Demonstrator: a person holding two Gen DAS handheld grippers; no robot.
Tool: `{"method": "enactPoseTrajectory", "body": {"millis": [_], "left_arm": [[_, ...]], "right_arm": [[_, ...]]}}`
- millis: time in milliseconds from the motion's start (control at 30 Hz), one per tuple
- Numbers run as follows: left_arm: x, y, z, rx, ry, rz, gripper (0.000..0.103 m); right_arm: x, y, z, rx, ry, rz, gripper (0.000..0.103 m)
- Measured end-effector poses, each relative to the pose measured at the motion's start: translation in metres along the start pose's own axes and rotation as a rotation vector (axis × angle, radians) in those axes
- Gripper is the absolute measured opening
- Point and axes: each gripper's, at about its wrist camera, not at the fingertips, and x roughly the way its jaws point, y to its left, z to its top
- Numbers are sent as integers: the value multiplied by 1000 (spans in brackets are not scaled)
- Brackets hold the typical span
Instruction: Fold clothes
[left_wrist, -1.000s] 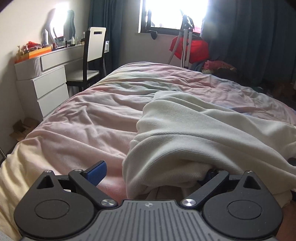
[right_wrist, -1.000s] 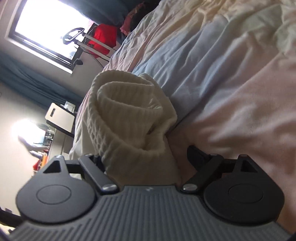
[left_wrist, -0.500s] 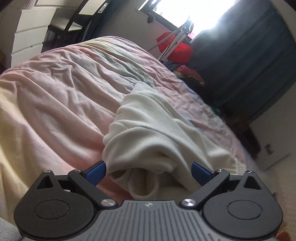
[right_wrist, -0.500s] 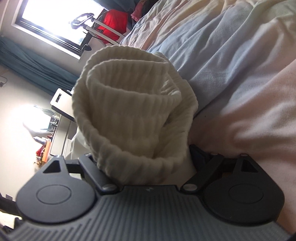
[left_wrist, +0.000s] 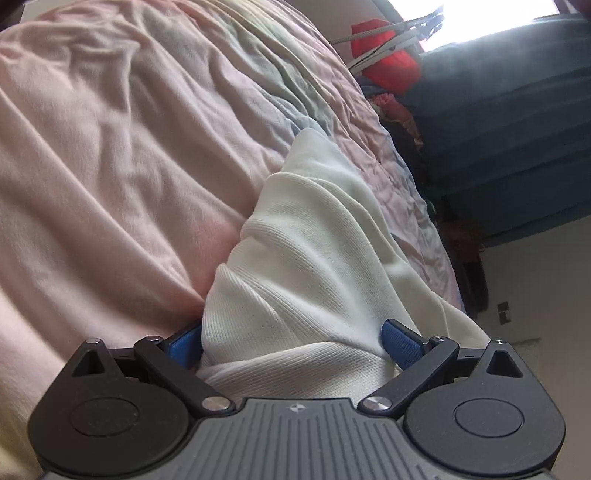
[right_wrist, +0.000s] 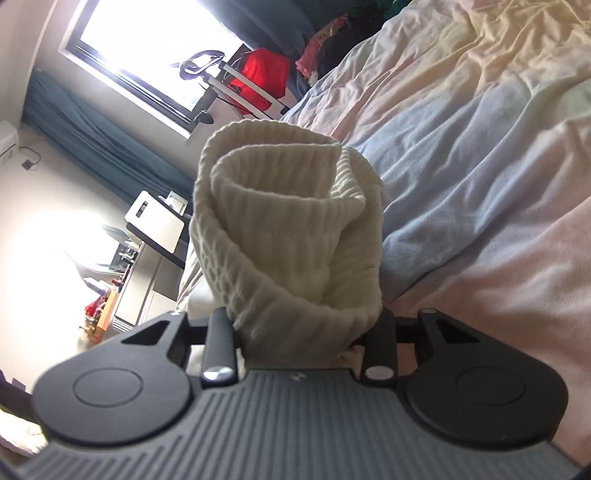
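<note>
Knitwear on a bed: a cream sweater (left_wrist: 317, 258) lies bunched on the pastel duvet (left_wrist: 110, 166), its folds between the left gripper's (left_wrist: 291, 341) spread jaws, while the right gripper (right_wrist: 306, 325) is closing on its ribbed cuff (right_wrist: 288, 229).

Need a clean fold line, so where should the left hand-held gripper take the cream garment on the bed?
Probably the bunched near edge of the cream garment, coming in low from the near side along the bed. That edge humps up between the left hand-held gripper fingers, the blue pads at either side of it, while the rest lies draped flat beyond.
</note>
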Motion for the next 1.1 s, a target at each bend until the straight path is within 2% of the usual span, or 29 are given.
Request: {"method": "enactPoseTrajectory", "body": {"millis": [100,267,400,500,567,600,667,767,933,1100], "left_arm": [[2,0,-4,15,-11,8,98],[7,-3,-11,59,-28,33,95],[8,-3,-9,64,-40,41,91],[8,-5,-9,79,-51,43,86],[7,-8,-9,89,-58,41,80],[5,-8,-9,91,-63,36,78],[-1,-9,-9,95,-75,15,71],[-10,-17,-7,107,-86,-27,62],[-24,-60,4,146,-80,-91,55],[12,-151,11,220,-45,-113,55]], "right_arm": [[10,-7,-2,27,31,-30,40],[23,-19,-6,116,94,-77,66],[31,-14,-9,72,106,-85,69],[33,-7,-10,27,65,-123,62],[33,6,-11,-37,34,-154,50],[31,12,-12,-64,20,-165,47],[26,24,-10,-95,-5,-164,39],[13,39,-7,-115,-37,-138,35],[-13,61,16,-118,-91,-117,34],[-52,51,68,1,-204,-126,34]]}}
